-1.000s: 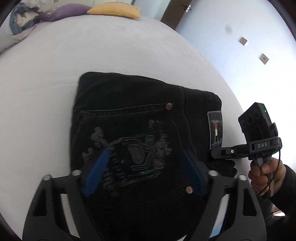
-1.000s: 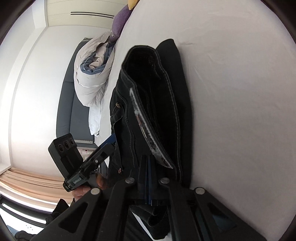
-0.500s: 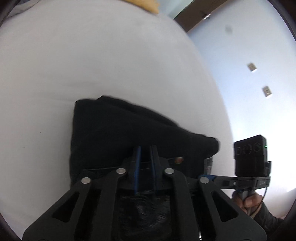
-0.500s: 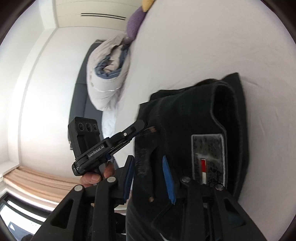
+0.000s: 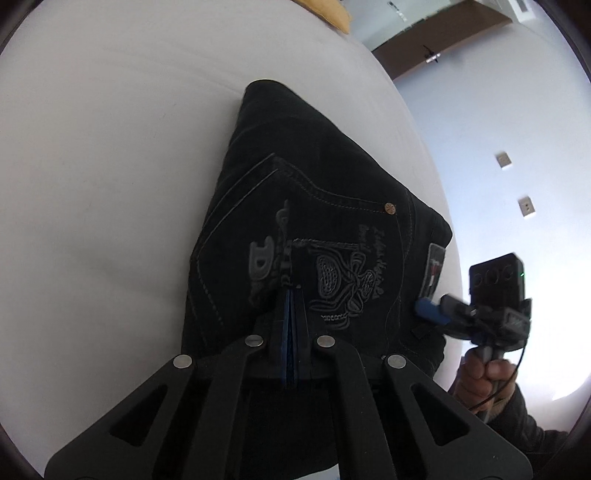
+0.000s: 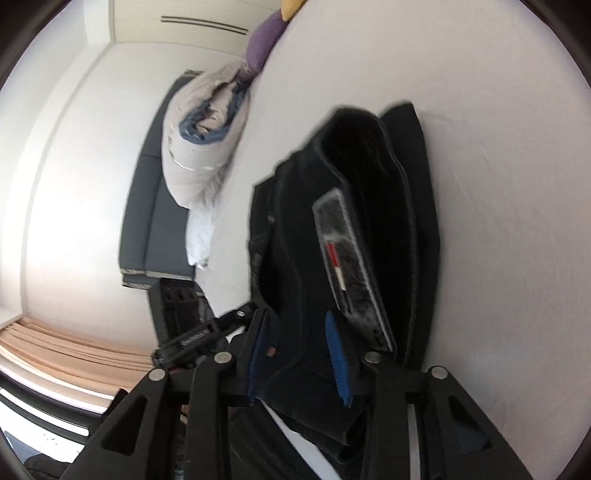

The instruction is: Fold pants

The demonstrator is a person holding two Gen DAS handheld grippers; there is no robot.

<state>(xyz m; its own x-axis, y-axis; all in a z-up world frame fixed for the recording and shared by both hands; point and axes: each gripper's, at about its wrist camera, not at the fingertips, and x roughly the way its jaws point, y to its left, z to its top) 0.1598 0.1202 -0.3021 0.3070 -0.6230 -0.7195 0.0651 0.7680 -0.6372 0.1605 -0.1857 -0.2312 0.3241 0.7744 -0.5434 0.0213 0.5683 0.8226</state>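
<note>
Black pants [image 5: 314, 206] lie folded ahead of our closed, empty left gripper [image 5: 291, 295]; right gripper [image 6: 299, 354], part-open, straddles the waistband. Next: press flat.

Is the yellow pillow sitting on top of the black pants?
No, the yellow pillow lies far off at the head of the bed, apart from the black pants.
</note>
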